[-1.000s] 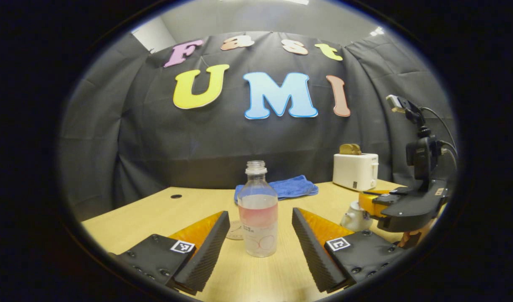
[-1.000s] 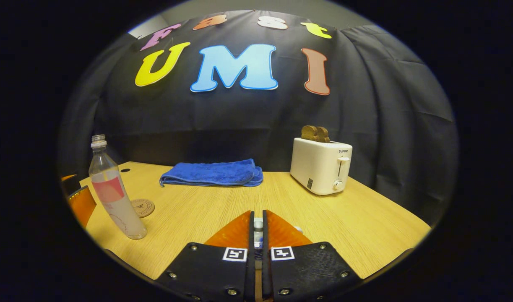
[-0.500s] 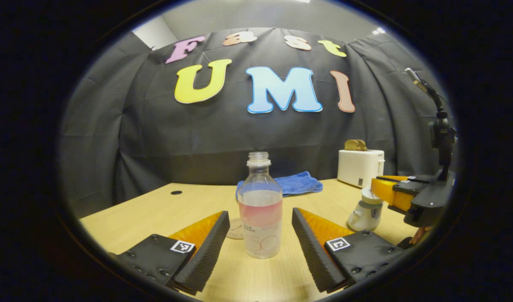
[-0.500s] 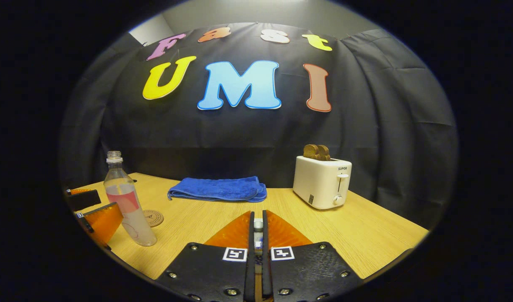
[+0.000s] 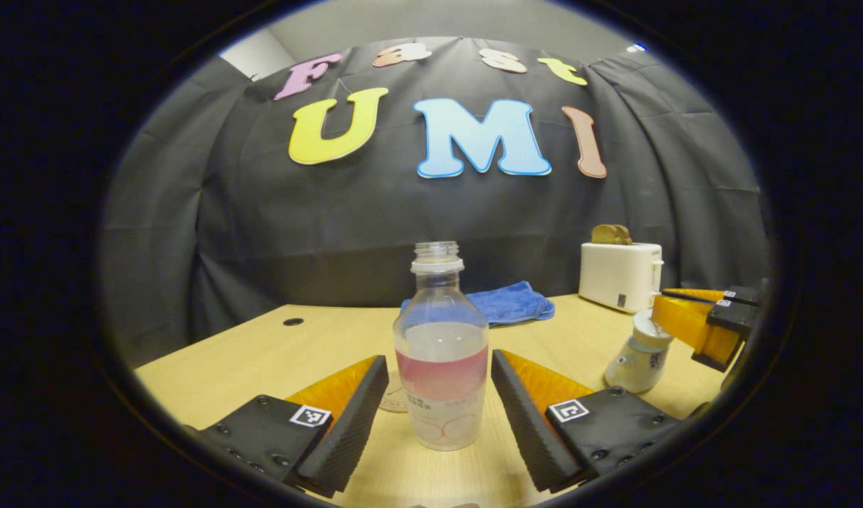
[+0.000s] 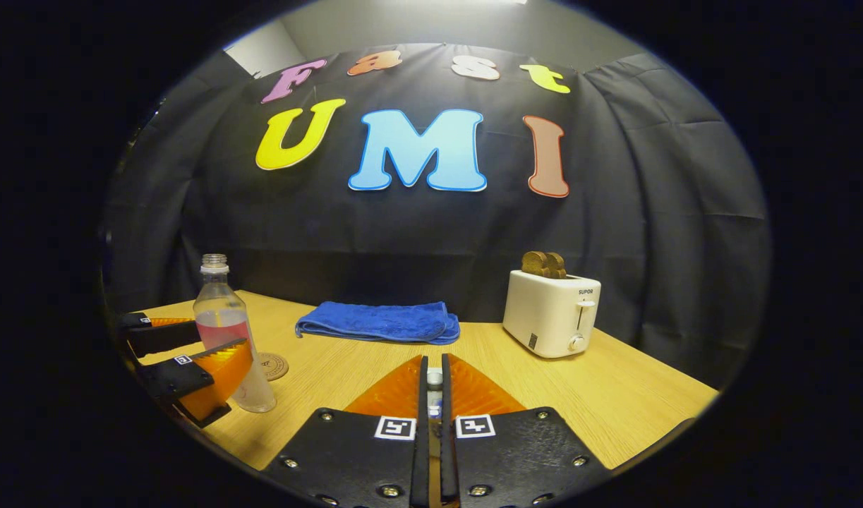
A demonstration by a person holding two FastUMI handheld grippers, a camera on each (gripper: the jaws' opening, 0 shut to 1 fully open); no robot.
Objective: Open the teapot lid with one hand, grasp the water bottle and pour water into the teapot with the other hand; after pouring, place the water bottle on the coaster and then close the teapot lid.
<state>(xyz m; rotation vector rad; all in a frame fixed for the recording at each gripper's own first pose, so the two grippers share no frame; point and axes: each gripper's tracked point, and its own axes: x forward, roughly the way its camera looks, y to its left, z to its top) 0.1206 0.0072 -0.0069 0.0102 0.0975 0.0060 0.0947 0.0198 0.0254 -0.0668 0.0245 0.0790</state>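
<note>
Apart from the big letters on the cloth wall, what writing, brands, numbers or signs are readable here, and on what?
"SUPOR": on the front of the toaster.
Water bottle: its label carries print, too small and blurred to read.
Coaster: a stamped emblem, too small to read.
Left claw and right claw: square black-and-white pattern tags, no words.

A folded blue towel (image 6: pixel 379 322) lies at the back of the wooden tabletop (image 6: pixel 614 395); right of it, apart, a white toaster (image 6: pixel 551 313) holds toast (image 6: pixel 543 264).
</note>
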